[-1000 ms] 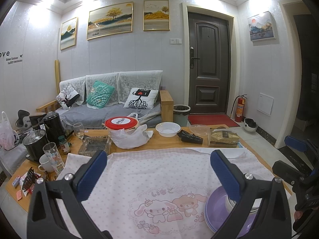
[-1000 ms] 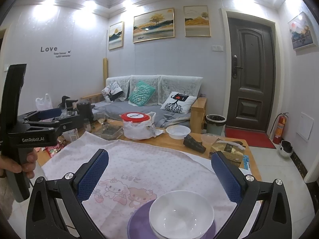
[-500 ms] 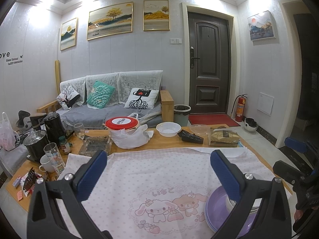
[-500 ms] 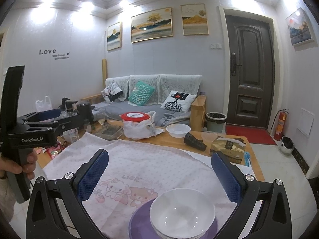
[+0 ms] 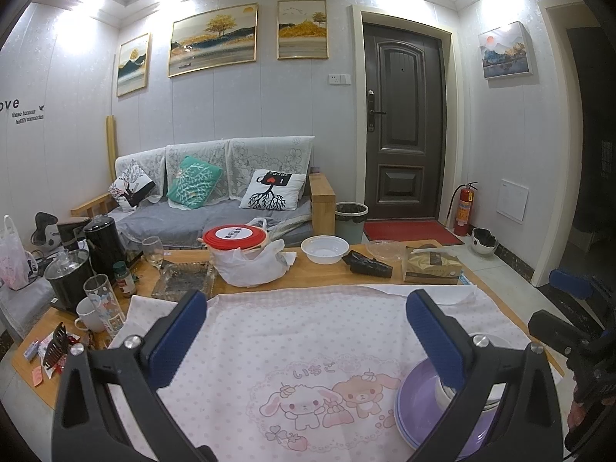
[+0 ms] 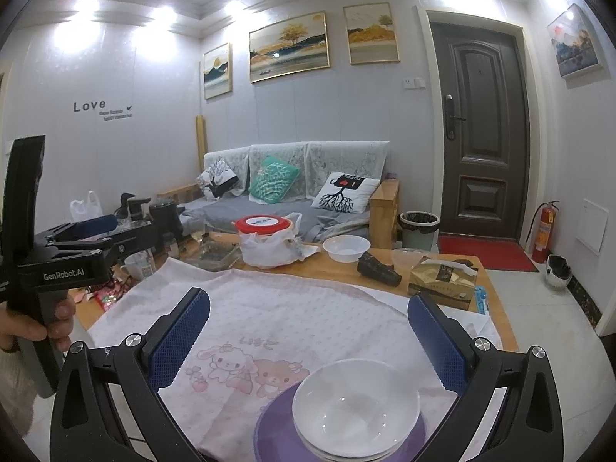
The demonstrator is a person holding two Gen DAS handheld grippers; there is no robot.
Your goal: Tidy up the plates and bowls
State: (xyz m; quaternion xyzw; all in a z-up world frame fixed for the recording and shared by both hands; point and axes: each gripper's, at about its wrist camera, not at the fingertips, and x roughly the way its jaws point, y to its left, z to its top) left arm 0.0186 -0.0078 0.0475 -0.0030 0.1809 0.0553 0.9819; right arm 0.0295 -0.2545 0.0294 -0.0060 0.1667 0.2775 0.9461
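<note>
The left gripper (image 5: 306, 331) has its blue-padded fingers spread wide, holding nothing, above the pink polka-dot cloth with cartoon bunnies (image 5: 308, 346). The right gripper (image 6: 308, 335) is equally wide apart and empty, hovering over the white ceramic bowls (image 6: 356, 410) stacked on the purple round plates (image 6: 273, 429) at the cloth's near edge.

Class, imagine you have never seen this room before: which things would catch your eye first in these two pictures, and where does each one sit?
First, the white bowls stacked on purple plates at the near edge of the pink cartoon-rabbit cloth, between the open fingers of the right gripper. Next, the red-lidded container in a white bag at the far side of the table, in front of the sofa. The left gripper hangs open over bare cloth.
</note>
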